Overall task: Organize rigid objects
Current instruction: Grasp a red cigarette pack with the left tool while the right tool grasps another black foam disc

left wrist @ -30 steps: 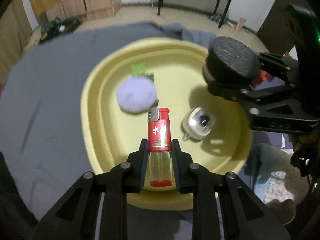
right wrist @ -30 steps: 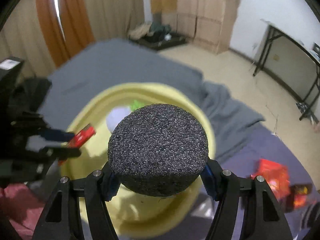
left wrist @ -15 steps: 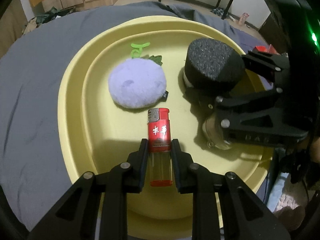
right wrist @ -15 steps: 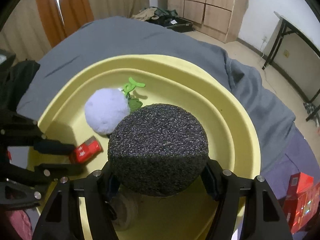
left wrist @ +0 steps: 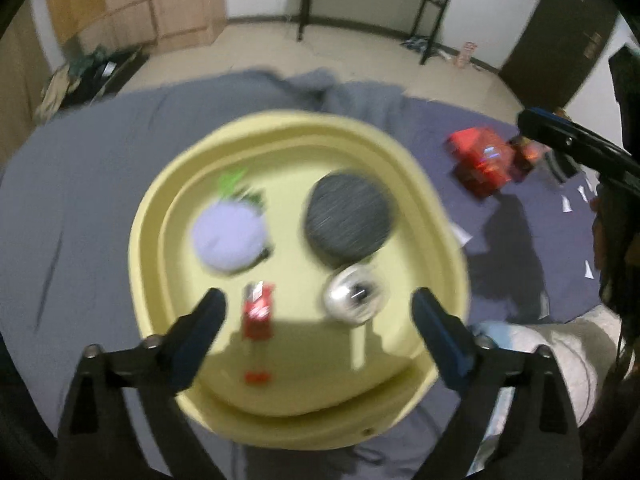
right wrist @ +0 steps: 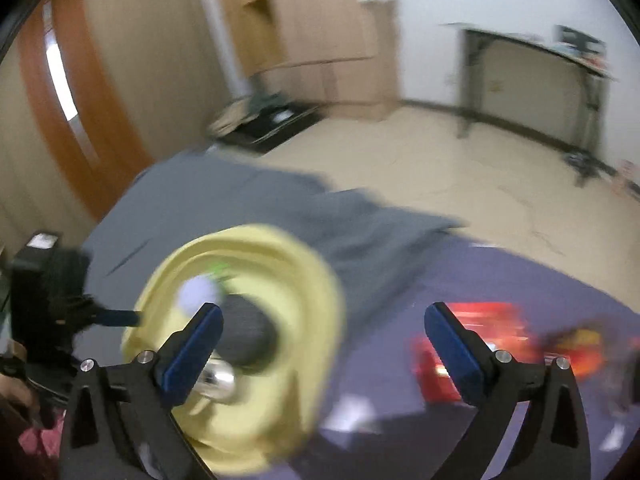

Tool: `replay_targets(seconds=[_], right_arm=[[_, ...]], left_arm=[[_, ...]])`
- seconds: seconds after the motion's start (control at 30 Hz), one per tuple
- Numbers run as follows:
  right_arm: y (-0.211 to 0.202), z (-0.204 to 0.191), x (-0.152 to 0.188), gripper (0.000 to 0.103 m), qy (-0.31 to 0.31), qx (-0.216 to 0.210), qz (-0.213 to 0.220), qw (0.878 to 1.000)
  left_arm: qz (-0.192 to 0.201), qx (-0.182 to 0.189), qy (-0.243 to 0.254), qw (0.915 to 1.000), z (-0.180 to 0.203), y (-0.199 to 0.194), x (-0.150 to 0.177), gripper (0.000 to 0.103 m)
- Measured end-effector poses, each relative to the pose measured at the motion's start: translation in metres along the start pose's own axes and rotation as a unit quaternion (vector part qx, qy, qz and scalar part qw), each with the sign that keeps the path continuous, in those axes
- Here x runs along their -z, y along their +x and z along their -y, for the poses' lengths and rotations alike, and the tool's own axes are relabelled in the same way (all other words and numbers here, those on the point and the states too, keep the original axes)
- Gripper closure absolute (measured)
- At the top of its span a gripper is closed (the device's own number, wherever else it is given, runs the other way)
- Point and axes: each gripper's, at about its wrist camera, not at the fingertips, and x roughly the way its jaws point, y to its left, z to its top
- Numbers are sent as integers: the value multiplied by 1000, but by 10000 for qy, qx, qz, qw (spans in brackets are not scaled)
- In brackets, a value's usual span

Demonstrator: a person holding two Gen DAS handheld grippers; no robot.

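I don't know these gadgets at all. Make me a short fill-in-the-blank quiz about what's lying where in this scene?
1. The red lighter lies inside the ______ tray.
2. Both the left claw and the right claw have their jaws ______.
3. The dark round sponge sits in the tray beside a pale ______ plush ball.
4. The red boxes lie ______ the tray, on the grey cloth.

Missing words: yellow; open; purple; outside

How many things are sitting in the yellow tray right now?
4 in the yellow tray: purple plush at left, black foam disc at right, red lighter at front, silver round object beside it. None looks hidden.
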Motion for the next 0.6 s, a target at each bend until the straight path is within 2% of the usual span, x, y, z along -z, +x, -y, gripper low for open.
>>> replay_targets(seconds=[0.17,0.23,0.3,0.4,0.47,0.6], right_arm=[[-67,113,22,0,440,1153,154,9922],[-92,172,49,0,691,1830,57,9807],[-104,214,72,0,996,2165,-161,9711],[-116,248,94,0,1289,2180,-181,9672],[-110,262,92,0,1297,2031,-200,9703],[-103,266,89,0,922,1824,-193,9787]], left_arm=[[93,214,591,9980,74,-5,-44,3],[111,300,917,9953,113,3,-63,0],[84,325,1167,9926,142,14,-79,0],[-24,391,1336,9903,178,46,-99,0],[-77,230,1456,9890,194,64,-103,0],[-111,55,1731,9848,214,91,-110,0]])
